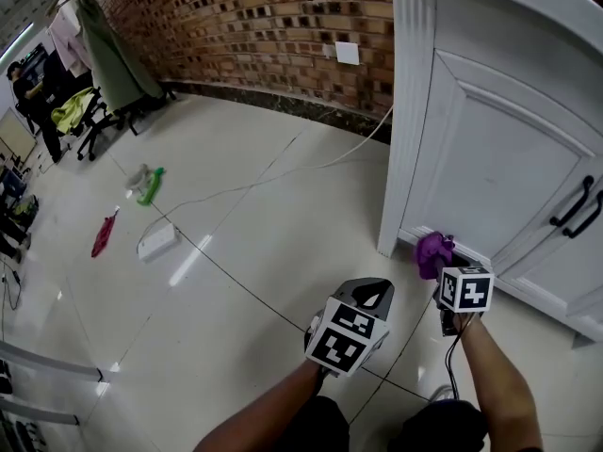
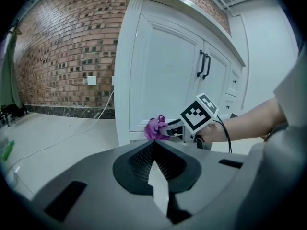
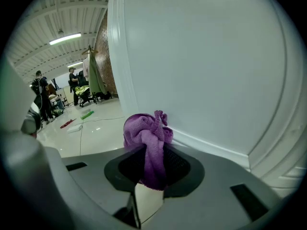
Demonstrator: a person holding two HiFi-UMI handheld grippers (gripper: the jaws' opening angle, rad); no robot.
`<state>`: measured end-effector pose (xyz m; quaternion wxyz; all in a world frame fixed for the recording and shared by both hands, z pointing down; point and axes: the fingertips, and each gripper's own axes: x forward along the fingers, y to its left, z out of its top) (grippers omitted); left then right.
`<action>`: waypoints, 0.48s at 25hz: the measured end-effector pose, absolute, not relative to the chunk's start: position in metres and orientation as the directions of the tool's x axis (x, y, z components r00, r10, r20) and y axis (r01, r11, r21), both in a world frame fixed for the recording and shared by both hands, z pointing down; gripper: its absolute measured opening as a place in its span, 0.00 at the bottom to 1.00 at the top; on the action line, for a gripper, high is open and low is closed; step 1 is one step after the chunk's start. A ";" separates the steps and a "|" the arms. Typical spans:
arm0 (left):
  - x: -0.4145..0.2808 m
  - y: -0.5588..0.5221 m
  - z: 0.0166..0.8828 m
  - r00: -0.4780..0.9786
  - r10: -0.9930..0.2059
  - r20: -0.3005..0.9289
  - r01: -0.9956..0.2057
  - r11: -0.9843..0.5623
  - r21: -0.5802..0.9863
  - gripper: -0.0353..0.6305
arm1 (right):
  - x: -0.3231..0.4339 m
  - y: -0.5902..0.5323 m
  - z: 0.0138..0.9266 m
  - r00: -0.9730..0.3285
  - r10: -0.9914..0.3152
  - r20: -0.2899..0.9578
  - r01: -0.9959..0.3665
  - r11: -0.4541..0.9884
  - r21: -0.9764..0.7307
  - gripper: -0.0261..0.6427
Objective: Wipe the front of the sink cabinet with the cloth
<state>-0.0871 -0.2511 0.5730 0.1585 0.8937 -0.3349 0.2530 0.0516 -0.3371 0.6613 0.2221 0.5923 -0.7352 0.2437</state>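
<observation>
1. Right tongs: pinching the bunched purple cloth, low against the cabinet front, left end.
2. Left tongs: pressed together, empty, idle nearby.
3. Step: wiping the bottom edge, probably; next, press and sweep rightward.

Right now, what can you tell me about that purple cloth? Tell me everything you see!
The purple cloth looks soft and fluffy, like a towel. It is scrunched into a ball, with one fold hanging down. The right claw is shut on that fold, so the bunched part sticks out in front. It is held low, by the bottom edge of the white sink cabinet, near its corner post. I cannot tell whether it touches the cabinet.
</observation>
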 end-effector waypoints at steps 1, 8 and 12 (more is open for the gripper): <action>-0.081 -0.250 0.572 0.654 -0.511 0.558 -0.670 -0.734 0.112 0.06 | 0.060 -0.333 0.662 -0.192 -0.764 0.616 -0.981 0.170 -0.096 0.18; -0.027 -0.237 0.563 0.704 -0.442 0.555 -0.585 -0.805 0.101 0.06 | 0.115 -0.297 0.652 -0.133 -0.790 0.598 -0.991 0.094 -0.096 0.18; 0.004 -0.229 0.556 0.729 -0.406 0.552 -0.539 -0.837 0.096 0.06 | 0.144 -0.278 0.649 -0.104 -0.798 0.594 -0.993 0.053 -0.103 0.18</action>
